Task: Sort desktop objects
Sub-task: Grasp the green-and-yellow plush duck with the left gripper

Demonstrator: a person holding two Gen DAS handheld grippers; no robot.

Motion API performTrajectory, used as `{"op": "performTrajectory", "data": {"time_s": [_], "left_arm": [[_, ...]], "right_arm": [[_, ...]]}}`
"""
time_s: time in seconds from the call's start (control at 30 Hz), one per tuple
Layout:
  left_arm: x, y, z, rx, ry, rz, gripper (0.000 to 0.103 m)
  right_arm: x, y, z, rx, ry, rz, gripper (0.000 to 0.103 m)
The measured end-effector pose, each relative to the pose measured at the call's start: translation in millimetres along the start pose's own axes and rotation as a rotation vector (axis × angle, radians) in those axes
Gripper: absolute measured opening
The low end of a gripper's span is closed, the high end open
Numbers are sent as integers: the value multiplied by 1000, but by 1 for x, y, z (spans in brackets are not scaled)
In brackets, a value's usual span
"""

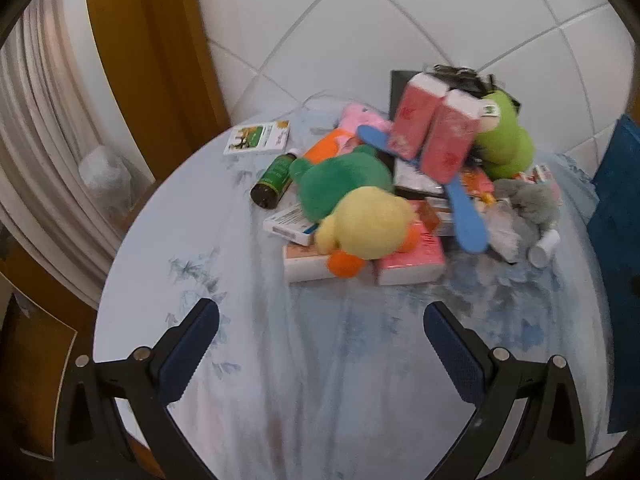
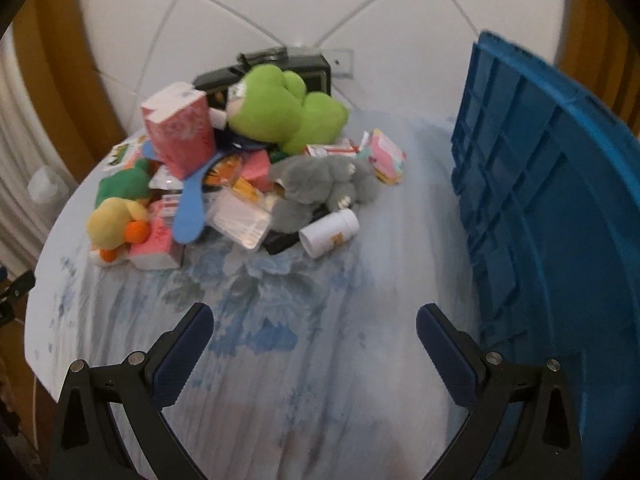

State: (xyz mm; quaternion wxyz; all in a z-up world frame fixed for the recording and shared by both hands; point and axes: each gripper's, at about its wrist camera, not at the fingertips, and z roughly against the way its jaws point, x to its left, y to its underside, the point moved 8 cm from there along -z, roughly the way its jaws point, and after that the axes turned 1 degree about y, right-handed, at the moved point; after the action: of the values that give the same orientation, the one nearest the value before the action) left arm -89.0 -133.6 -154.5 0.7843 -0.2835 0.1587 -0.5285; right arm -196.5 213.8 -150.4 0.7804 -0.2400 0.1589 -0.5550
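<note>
The left gripper hangs above the bare near part of the tabletop, tilted down toward it, its jaws spread wide with nothing between them. The right gripper is held the same way, jaws wide and empty, over the flowered cloth at the near edge. Both look poised at the start of the sorting, since nothing is lifted and the pile lies untouched.

Beyond the grippers, the objects sit heaped toward the far edge of the tabletop, well apart from either gripper (a tumbled pile, things leaning on one another rather than laid out). Nearest the left gripper lies a yellow plush duck on top of flat pink boxes, with a dark green plush touching it behind. A green bottle lies on its side just left of the pile, and a small card box lies alone near the far left edge. Two pink tissue packs lean upright against a light green plush at the top of the heap. On the right side a grey plush lies beside a white bottle, tipped over at the pile's near rim.

A blue crate stands at the right edge, close to the right gripper, probably the bin meant to receive sorted things.
</note>
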Motion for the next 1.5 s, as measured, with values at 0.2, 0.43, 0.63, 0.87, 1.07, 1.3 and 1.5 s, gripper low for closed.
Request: {"op": "performTrajectory", "data": {"time_s": [0.2,0.43,0.63,0.87,1.07,1.3,1.5], "left_arm": [[27,4,-61,87,8,-4,103],[47,-10,-103,139,14,76,103],[25,-56,-111,119,88,130,103],[-24,-82,-158,247,22,138,100],[-47,-82,-198,339,-28,83,98],[-42,-63,-191,327,-18,56,92],[-37,-61,-197,298,-10,79,92]], "right_arm": [[10,-12,-35,42,0,-30,103],[30,-24,-80,113,-19,-37,103],[40,-43,-103,130,-6,-2,103],[55,-58,-130,143,-43,69,103],[79,-62,-161,163,-68,210,103],[107,-59,-193,189,-89,393,94],[121,-53,-219,203,-87,458,77]]}}
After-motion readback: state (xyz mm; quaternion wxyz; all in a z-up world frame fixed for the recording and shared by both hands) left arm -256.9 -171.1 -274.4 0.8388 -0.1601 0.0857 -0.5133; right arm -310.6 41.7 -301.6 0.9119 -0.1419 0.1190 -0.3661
